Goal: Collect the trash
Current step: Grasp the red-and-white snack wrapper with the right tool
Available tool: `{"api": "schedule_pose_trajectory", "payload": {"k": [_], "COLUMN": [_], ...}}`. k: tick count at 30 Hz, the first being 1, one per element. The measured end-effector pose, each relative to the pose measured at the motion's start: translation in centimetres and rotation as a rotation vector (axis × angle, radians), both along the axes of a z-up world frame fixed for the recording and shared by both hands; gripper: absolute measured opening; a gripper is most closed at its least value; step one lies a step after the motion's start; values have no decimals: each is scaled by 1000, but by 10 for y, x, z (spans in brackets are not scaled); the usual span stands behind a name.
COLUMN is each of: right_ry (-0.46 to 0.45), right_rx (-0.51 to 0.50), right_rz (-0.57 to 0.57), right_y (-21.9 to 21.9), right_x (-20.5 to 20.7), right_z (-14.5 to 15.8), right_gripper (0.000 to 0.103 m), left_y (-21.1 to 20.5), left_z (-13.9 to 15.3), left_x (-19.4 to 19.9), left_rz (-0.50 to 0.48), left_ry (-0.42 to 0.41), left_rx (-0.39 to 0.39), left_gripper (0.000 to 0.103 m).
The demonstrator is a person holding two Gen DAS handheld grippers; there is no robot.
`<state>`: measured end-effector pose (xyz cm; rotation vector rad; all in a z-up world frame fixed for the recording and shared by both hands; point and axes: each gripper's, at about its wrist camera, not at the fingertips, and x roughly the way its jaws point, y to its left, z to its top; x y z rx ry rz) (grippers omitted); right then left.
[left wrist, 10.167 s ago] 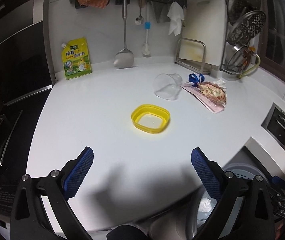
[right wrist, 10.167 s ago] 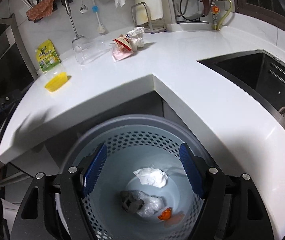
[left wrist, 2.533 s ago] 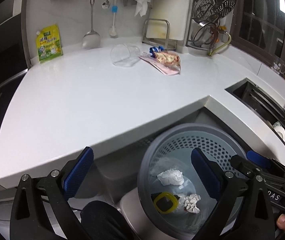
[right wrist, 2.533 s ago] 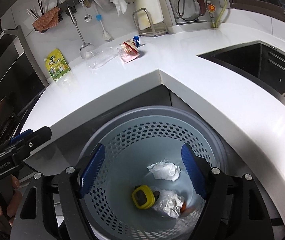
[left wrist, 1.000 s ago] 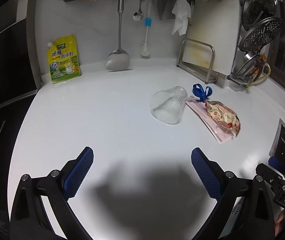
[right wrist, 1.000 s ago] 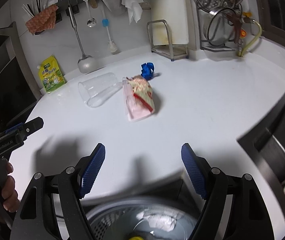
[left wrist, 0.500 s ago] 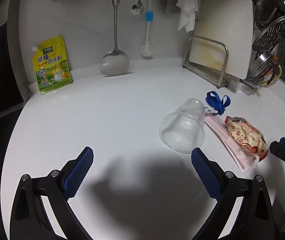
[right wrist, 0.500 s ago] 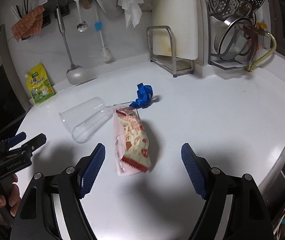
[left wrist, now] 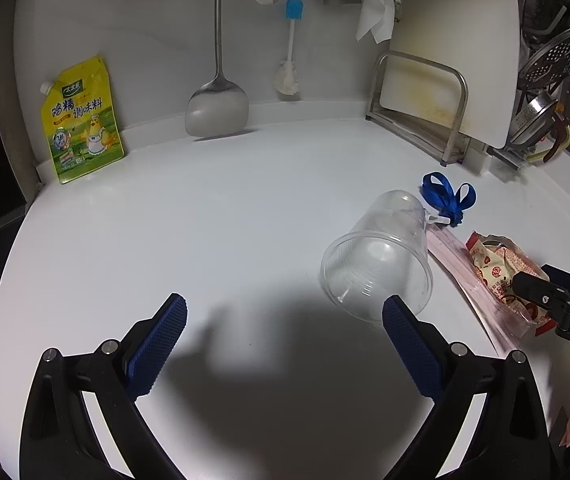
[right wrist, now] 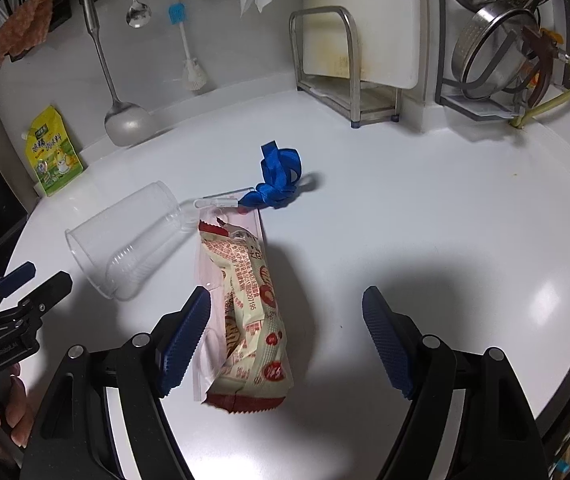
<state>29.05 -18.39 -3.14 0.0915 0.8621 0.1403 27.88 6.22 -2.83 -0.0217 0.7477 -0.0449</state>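
Note:
A clear plastic cup [left wrist: 379, 256] lies on its side on the white counter [left wrist: 205, 220], its mouth just beyond my right finger [left wrist: 409, 344] of the left gripper [left wrist: 283, 342], which is open and empty. It also shows in the right wrist view [right wrist: 125, 240]. A red-and-cream snack wrapper [right wrist: 251, 304] lies on a pink sleeve [right wrist: 205, 280] with a blue ribbon [right wrist: 279, 184] at its far end. My right gripper [right wrist: 285, 338] is open and empty, low over the wrapper, whose near half lies between the fingers. The wrapper also shows in the left wrist view [left wrist: 497, 268].
A yellow seasoning pouch [left wrist: 83, 120] leans on the back wall. A spatula [left wrist: 217, 108], spoon and brush [left wrist: 291, 40] hang there. A cutting board in a metal rack [left wrist: 441, 80] and a rack of steel bowls [right wrist: 497, 48] stand at the back right.
Both grippers have moved up from the bin to the counter and closed in. The cup is now beside the left gripper's right finger. The wrapper now lies between the right gripper's fingers.

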Motion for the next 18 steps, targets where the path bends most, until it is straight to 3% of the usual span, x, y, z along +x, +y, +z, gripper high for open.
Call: {"api": "schedule_pose_trajectory", "payload": {"k": [5, 10, 12, 15, 18], "right_ry": [15, 23, 19, -2, -26], "right_rx": [8, -10, -13, 6, 37], "right_rz": [9, 34, 44, 52, 50], "right_y": [0, 6, 8, 7, 2], "right_x": [8, 12, 12, 10, 6], "right_z": [-6, -8, -8, -4, 2], "right_gripper": [74, 46, 28, 20, 19], "left_y": [-2, -1, 0, 0, -1], "left_z": [1, -1, -1, -2, -2], "left_x": [4, 9, 9, 10, 11], "left_rz": [-4, -4, -2, -5, -8], "left_ry": [-7, 1, 2, 5, 4], "left_rx": [12, 12, 9, 8, 11], "left_gripper": [96, 96, 96, 96, 96]}}
